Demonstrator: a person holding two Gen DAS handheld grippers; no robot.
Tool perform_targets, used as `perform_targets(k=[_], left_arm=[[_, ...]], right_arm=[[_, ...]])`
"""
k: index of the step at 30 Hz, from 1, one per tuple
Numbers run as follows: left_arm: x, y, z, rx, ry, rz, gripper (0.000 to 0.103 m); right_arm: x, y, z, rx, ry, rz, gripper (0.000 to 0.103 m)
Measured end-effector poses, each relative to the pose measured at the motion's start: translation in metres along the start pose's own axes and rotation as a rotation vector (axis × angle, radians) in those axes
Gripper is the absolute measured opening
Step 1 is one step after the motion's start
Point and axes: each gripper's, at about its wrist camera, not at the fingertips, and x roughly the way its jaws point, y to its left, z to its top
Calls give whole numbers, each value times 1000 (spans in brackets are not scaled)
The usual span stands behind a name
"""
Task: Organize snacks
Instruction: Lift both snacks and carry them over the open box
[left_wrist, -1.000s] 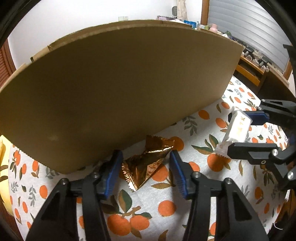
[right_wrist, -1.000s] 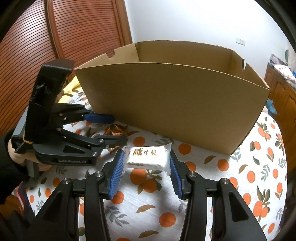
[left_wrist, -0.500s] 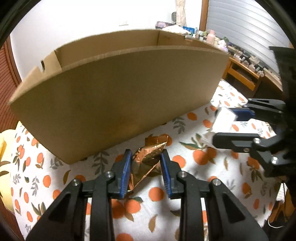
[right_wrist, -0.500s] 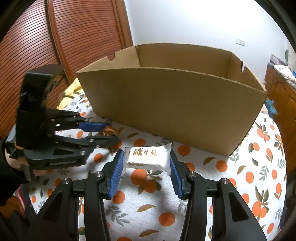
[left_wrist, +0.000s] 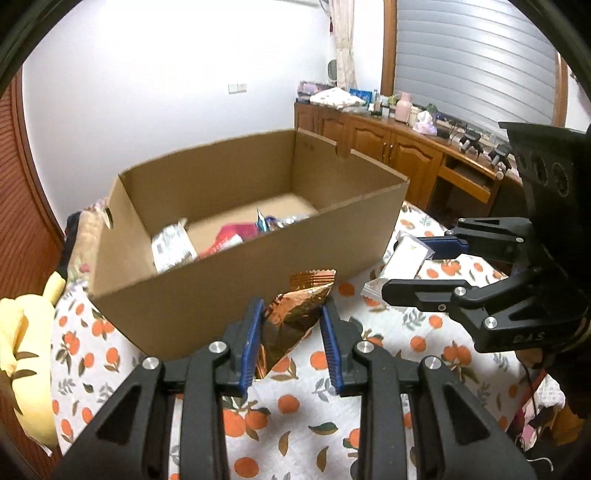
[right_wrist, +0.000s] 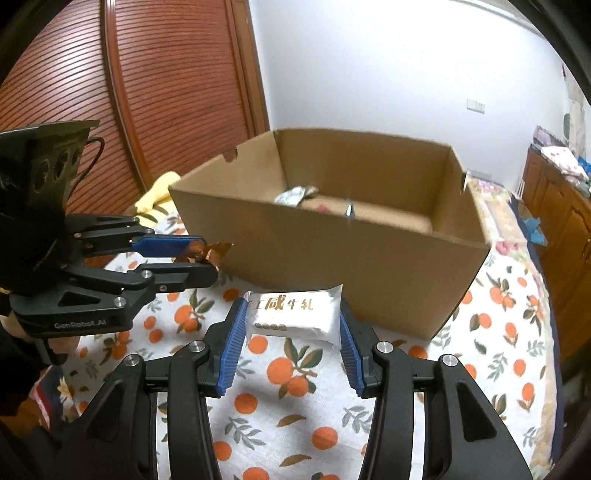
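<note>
My left gripper (left_wrist: 291, 328) is shut on a crinkled copper foil packet (left_wrist: 295, 314), held above the orange-print cloth just in front of the cardboard box (left_wrist: 229, 291). The same gripper (right_wrist: 205, 258) shows at the left of the right wrist view, with the foil packet (right_wrist: 214, 251) sticking out of its tips. My right gripper (right_wrist: 291, 328) is shut on a white snack packet (right_wrist: 295, 314) with gold lettering, lifted off the cloth near the box's front wall (right_wrist: 332, 254). Several snack packets (left_wrist: 221, 236) lie inside the box.
The box stands on a cloth with an orange print (left_wrist: 295, 406). A yellow soft toy (left_wrist: 26, 354) lies at the left edge. Wooden cabinets (left_wrist: 399, 155) with clutter on top run along the far right wall. Ribbed wooden doors (right_wrist: 129, 92) stand behind the left side.
The left gripper closed on the foil packet and lifted it. Both grippers rose, so the inside of the box now shows. The right gripper kept its hold on the white packet.
</note>
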Motion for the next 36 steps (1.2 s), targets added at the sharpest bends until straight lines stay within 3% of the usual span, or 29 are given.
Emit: perform_targets(k=[17, 36], left_arm=[[-16, 21, 47, 12, -100, 44, 29], [19, 62, 57, -50, -78, 95, 29]], right_arm=[[-19, 1, 49, -74, -94, -21, 48], [8, -12, 69, -84, -86, -22, 48]])
